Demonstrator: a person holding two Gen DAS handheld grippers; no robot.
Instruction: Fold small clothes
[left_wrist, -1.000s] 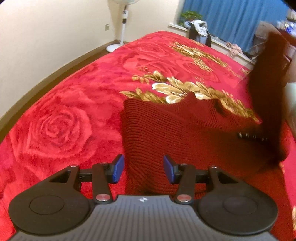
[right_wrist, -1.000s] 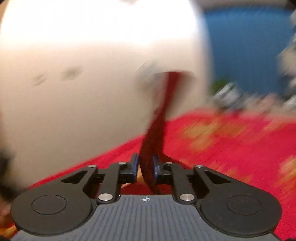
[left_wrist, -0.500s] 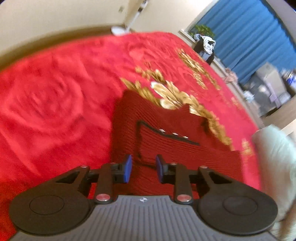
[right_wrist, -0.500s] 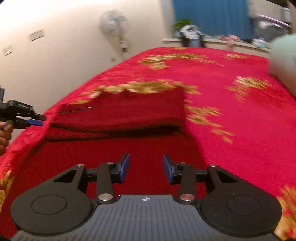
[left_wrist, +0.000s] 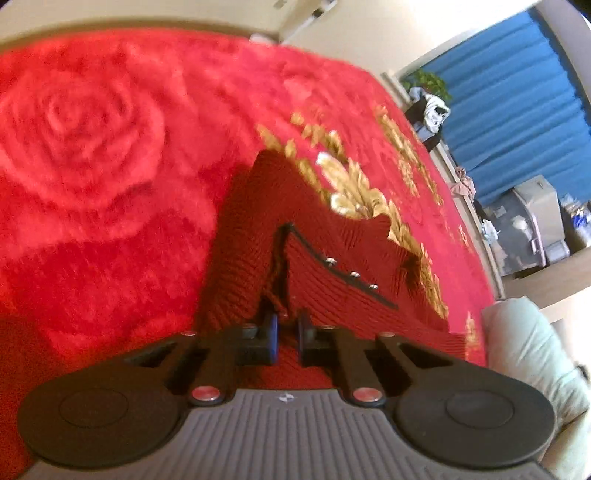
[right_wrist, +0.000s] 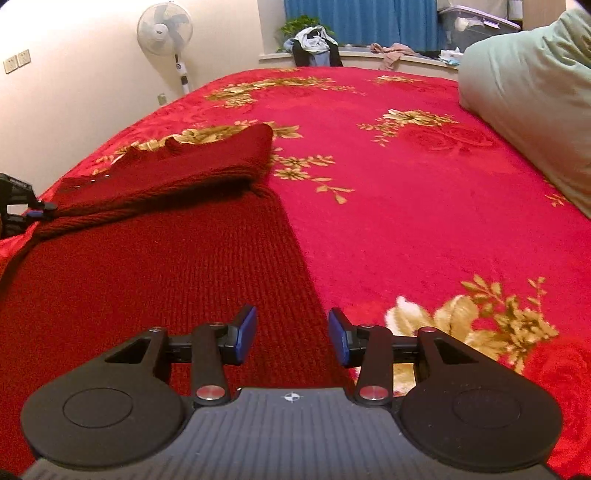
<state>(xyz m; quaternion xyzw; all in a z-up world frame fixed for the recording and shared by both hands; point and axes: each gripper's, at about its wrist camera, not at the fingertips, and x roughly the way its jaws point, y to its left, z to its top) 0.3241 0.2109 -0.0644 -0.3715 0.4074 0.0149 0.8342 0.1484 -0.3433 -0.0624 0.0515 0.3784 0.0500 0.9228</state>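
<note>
A dark red knit sweater (right_wrist: 155, 251) lies on the red floral bedspread (right_wrist: 406, 192), one part folded over the rest, with a row of small metal buttons (left_wrist: 351, 275) along a dark edge. My left gripper (left_wrist: 286, 332) is shut on the sweater's near edge (left_wrist: 275, 295); it also shows at the left edge of the right wrist view (right_wrist: 37, 212), pinching the fabric. My right gripper (right_wrist: 291, 334) is open and empty, low over the sweater's right edge.
A pale green pillow (right_wrist: 528, 85) lies at the bed's right. A standing fan (right_wrist: 166, 33), a windowsill with clothes (right_wrist: 314, 40), blue curtains and a grey storage box (left_wrist: 532, 218) stand beyond the bed.
My right gripper let go of the sweater flap it held up, laid it over the sweater, and opened low over the bed. My left gripper closed on the sweater's near edge.
</note>
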